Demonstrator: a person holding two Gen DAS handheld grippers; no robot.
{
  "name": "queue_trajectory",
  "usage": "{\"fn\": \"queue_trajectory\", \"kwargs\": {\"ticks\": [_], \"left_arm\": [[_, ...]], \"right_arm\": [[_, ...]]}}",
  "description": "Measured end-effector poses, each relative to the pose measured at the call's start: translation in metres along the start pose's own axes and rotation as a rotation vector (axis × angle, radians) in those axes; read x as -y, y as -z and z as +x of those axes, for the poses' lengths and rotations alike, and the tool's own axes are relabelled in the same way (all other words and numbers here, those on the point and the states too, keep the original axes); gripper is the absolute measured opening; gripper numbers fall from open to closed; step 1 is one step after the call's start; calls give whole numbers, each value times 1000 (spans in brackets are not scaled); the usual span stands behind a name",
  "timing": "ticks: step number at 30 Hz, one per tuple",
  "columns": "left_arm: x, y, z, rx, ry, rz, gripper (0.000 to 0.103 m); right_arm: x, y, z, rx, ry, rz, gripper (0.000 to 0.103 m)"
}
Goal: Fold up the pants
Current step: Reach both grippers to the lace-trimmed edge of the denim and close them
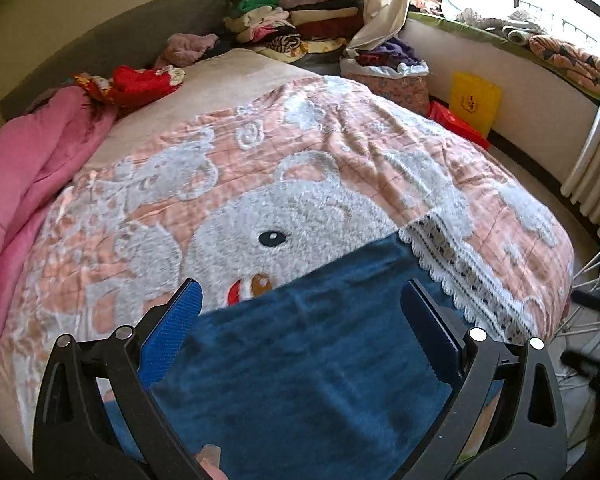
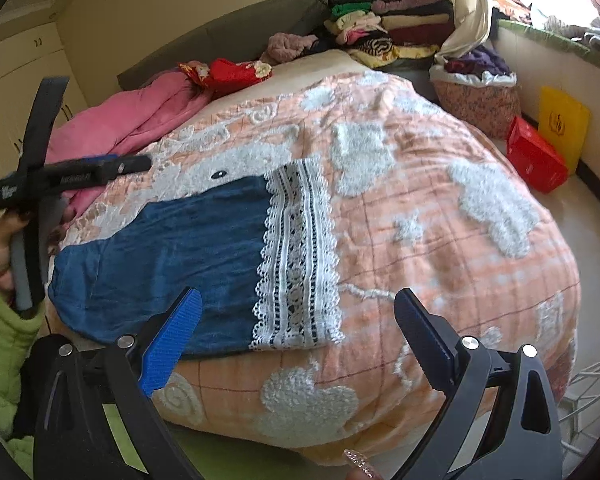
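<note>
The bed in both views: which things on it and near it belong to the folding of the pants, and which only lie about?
Part of the job:
- blue pants with white lace hem
- left gripper, open
- right gripper, open
- quilt, the work surface

Just lying about:
- pink blanket
- stacked clothes
- red crate
- yellow bag

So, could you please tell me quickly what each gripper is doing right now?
Left gripper: open, holding nothing, above the blue pants.
Right gripper: open, empty.
</note>
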State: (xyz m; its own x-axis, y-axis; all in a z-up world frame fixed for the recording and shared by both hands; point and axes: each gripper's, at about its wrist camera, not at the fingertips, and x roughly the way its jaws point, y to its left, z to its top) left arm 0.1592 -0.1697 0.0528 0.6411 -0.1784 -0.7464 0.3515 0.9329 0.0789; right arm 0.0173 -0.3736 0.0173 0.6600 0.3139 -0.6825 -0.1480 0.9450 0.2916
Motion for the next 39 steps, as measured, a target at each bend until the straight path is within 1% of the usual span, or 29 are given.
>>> {"fn": "queue_trajectory", "kwargs": {"ticks": [5, 8, 13, 16, 17, 18, 19, 20, 22, 23, 25, 27, 28, 30, 31, 32, 33, 34, 35, 36, 38, 39], "left_arm": [[8, -8, 19, 3, 53, 23, 93], [15, -12, 37, -12, 69, 56, 93], [25, -15, 67, -47, 130, 79, 93], [32, -16, 86, -66, 160, 97, 93], [34, -16, 92, -75, 174, 100, 91], [35, -17, 95, -77, 186, 98, 90], [36, -17, 100, -80, 208, 89, 87], [37, -17, 105, -87, 228, 83, 85], [42, -16, 115, -108, 250, 87, 70], [45, -15, 121, -117, 253, 97, 66], [50, -13, 131, -134, 259, 109, 66], [50, -11, 139, -139, 287, 95, 67], [49, -10, 142, -132, 306, 83, 67], [49, -8, 144, -131, 308, 82, 68], [51, -8, 144, -131, 304, 89, 64], [53, -7, 142, -132, 304, 102, 54], [55, -7, 141, -132, 310, 108, 50], [57, -7, 139, -134, 309, 112, 41], [59, -7, 139, -149, 330, 113, 22], [61, -7, 138, -155, 344, 109, 20], [67, -5, 135, -143, 318, 142, 13], [69, -4, 133, -136, 317, 151, 12]], "right_arm": [[0, 7, 20, -50, -21, 15, 96], [2, 8, 29, -73, -46, 32, 96], [4, 9, 45, -106, -60, 48, 96], [5, 10, 55, -132, -91, 69, 96], [5, 10, 59, -140, -103, 76, 96], [5, 11, 62, -146, -119, 83, 94], [5, 12, 64, -146, -131, 88, 87], [5, 12, 64, -141, -132, 88, 86], [5, 10, 65, -129, -145, 84, 85], [7, 9, 67, -122, -153, 90, 84], [7, 7, 70, -118, -166, 90, 84], [7, 6, 77, -119, -173, 80, 84], [6, 5, 80, -124, -168, 75, 76], [6, 3, 81, -125, -162, 58, 72], [7, 2, 83, -123, -165, 59, 66], [9, 2, 83, -120, -169, 61, 63], [11, 2, 83, -118, -175, 66, 56], [13, 3, 84, -118, -182, 68, 50], [14, 2, 85, -120, -190, 67, 47], [14, 2, 86, -120, -202, 63, 44], [11, 1, 87, -121, -221, 44, 35], [9, 0, 87, -122, -233, 36, 29]]}}
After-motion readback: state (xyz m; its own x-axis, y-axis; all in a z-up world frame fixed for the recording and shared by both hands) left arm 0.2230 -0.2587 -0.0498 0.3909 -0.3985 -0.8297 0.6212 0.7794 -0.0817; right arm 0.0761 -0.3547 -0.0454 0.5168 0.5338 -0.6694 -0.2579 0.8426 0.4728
